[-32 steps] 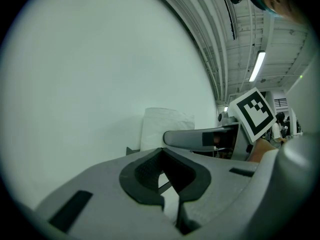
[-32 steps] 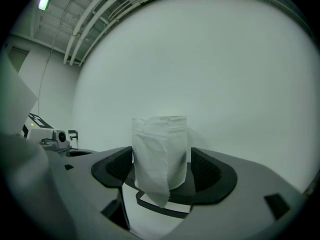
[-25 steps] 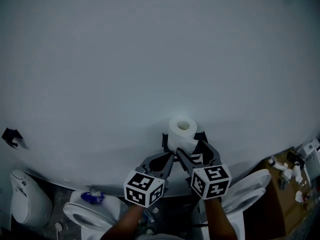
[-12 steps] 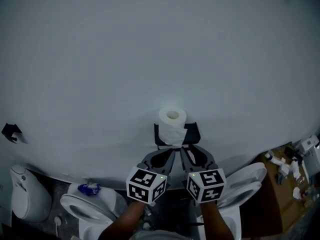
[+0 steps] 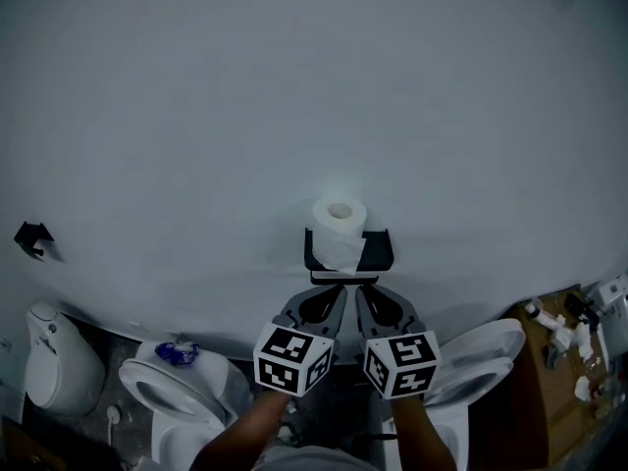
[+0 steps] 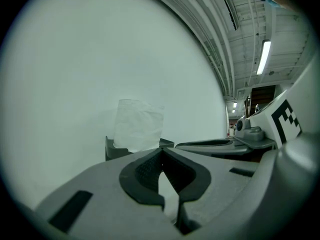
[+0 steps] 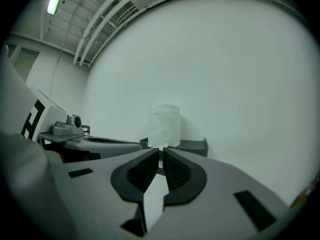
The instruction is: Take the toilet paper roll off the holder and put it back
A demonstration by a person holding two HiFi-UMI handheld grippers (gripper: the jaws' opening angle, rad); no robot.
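Ahead of the grippers we see the roll (image 5: 340,232) on its holder (image 5: 381,253). The left gripper (image 5: 337,290) is closed; the right gripper (image 5: 361,290) is closing on nothing.

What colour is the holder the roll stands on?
Black holder, clearest in the head view.

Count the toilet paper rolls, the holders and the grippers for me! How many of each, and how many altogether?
Toilet paper roll: 1
Holder: 1
Grippers: 2 (left gripper with jaws together and empty; right gripper with jaws closing, nothing between them)
Total: 4
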